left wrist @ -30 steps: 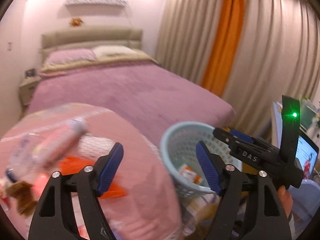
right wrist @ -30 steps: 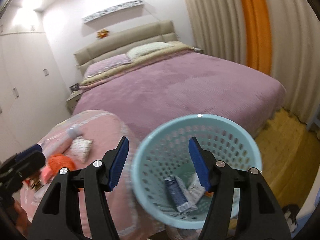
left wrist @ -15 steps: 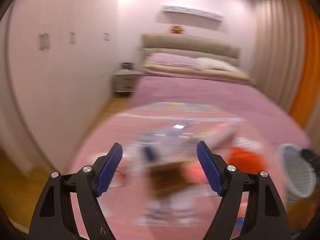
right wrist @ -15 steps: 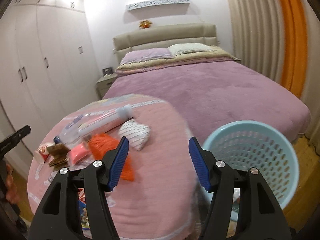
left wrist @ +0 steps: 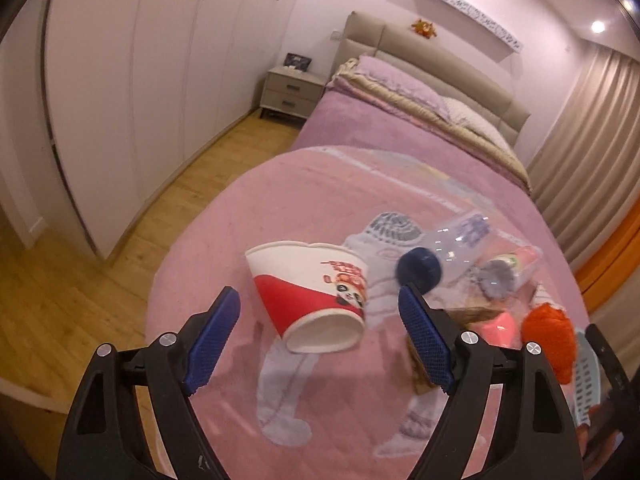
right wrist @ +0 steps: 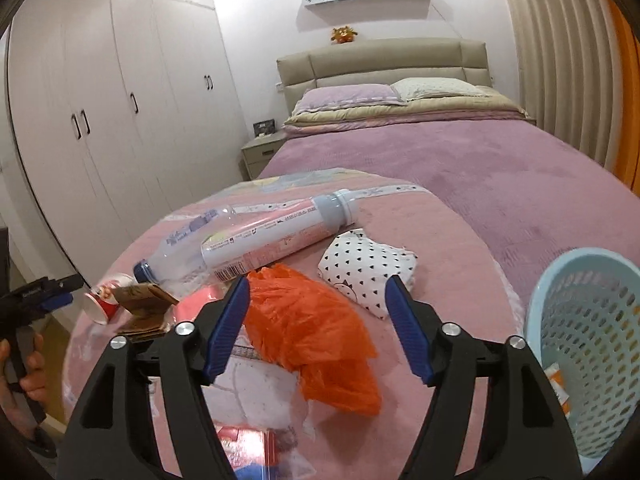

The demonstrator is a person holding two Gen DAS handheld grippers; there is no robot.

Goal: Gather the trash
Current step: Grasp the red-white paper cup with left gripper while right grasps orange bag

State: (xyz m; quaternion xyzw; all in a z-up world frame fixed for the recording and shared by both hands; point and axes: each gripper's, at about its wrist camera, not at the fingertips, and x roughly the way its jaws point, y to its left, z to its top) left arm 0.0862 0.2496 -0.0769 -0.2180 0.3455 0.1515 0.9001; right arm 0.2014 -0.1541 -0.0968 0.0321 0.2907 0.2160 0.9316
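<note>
With our left gripper (left wrist: 320, 344) and right gripper (right wrist: 318, 326) both spread and empty, the paper cup (left wrist: 310, 290) lies tipped just ahead on the table (left wrist: 224, 216), and we judge it may roll aside beyond the plastic bottle (left wrist: 452, 246).

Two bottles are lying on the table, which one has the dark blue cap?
The clear plastic bottle, with its dark blue cap pointing toward the paper cup. The other, the pink-labelled bottle, has a pale grey cap and lies alongside it.
</note>
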